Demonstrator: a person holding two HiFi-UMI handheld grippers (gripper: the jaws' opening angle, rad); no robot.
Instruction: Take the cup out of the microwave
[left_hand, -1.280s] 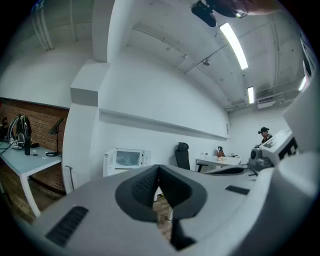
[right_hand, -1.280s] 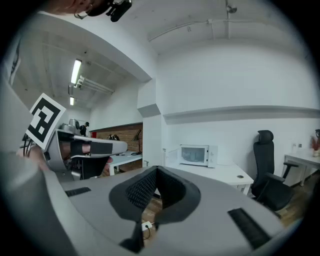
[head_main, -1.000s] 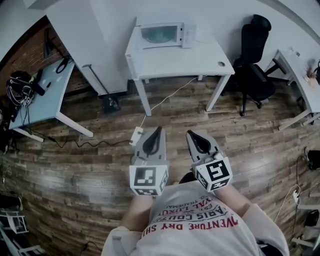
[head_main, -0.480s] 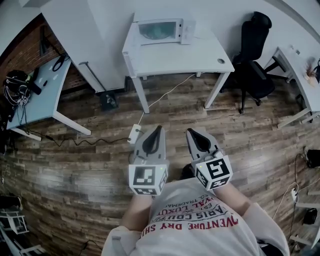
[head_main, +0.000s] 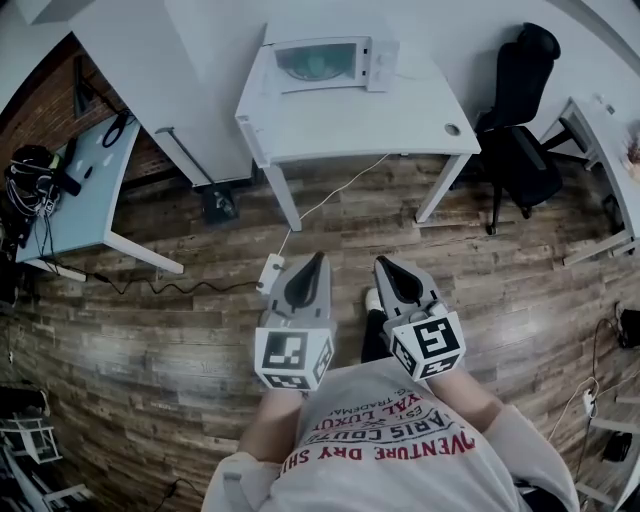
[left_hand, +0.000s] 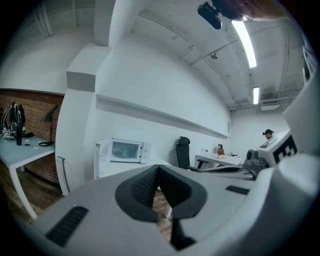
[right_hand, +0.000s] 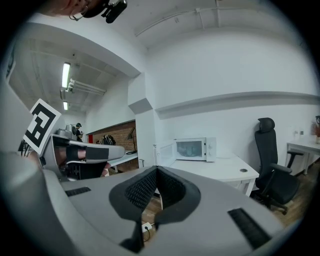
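A white microwave stands at the back of a white table, well ahead of me across the wood floor. Its window looks teal, and I cannot make out a cup inside. It also shows small in the left gripper view, microwave, and in the right gripper view, microwave. My left gripper and right gripper are side by side in front of the person's chest, pointing at the table. Both are shut with nothing between the jaws, left gripper, right gripper.
A black office chair stands right of the table. A small round thing lies at the table's right front corner. A power strip with cables lies on the floor ahead. A desk with gear is at the left, another desk at the right.
The table and microwave have drawn a little closer as the person steps forward. A shoe now shows between the grippers. Both grippers stay shut and side by side.
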